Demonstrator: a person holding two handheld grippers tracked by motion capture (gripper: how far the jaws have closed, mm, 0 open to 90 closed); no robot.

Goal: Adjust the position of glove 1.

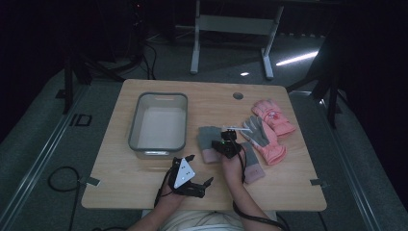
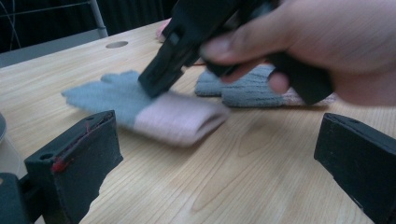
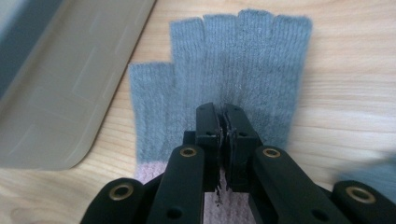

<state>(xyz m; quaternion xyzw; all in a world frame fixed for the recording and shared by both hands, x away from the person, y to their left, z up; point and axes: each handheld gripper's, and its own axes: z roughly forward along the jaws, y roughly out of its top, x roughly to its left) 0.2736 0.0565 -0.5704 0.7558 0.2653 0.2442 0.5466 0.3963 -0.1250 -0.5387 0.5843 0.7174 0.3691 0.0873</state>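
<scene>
The right gripper (image 3: 223,119) has its jaws pressed together with nothing visibly pinched between them, its tips poised over the palm of a grey fingerless glove (image 3: 224,74) with a pale pink cuff. That glove lies flat near the middle of the tabletop (image 1: 288,192), fingers pointing away from the person, just beside the corner of a grey plastic bin (image 1: 139,103). In the left gripper view the right gripper (image 2: 159,84) comes down at a slant onto the same grey glove (image 2: 107,100), where grey knit meets pink cuff. The left gripper (image 1: 192,180) sits near the front edge of the tabletop with its jaws spread wide and nothing between them, a grey three-cornered plate on its top. To the right of the right gripper lie a second grey glove (image 1: 255,132) and two pink gloves (image 1: 274,115), partly overlapping. The tabletop is light wood with a visible grain, rounded corners and a round cable hole (image 1: 238,95) near the far edge. Around it the room is dark, with grey carpet (image 1: 43,144), cables on the floor and the white legs of another table (image 1: 195,53) behind.
</scene>
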